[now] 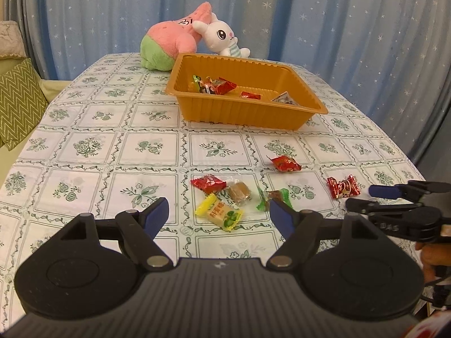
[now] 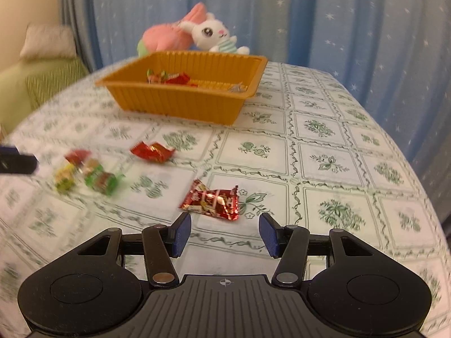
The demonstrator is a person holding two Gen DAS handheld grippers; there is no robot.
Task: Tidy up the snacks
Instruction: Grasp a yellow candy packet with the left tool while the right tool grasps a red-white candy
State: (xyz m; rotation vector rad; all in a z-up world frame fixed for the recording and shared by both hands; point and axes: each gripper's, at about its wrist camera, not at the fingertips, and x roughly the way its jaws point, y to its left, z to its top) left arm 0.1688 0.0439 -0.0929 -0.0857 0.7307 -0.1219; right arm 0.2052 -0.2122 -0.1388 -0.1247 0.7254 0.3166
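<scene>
An orange tray (image 1: 236, 112) (image 2: 180, 104) holds several wrapped snacks at the table's far middle. Loose snacks lie in front of it: a yellow candy (image 1: 220, 214), a brown caramel (image 1: 239, 193), a red pack (image 1: 208, 183), a green-ended candy (image 1: 274, 197), a red candy (image 1: 284, 164) (image 2: 153, 152) and a red striped pack (image 1: 343, 187) (image 2: 211, 202). My left gripper (image 1: 218, 214) is open and empty, just before the yellow candy. My right gripper (image 2: 224, 232) is open and empty, just short of the red striped pack; it also shows in the left wrist view (image 1: 363, 198).
Two plush toys, a pink star (image 1: 172, 39) and a white rabbit (image 1: 222, 38), lie behind the tray. A floral tablecloth (image 1: 84, 146) covers the table. A green cushioned sofa (image 1: 17, 98) stands to the left. Blue starred curtains hang behind.
</scene>
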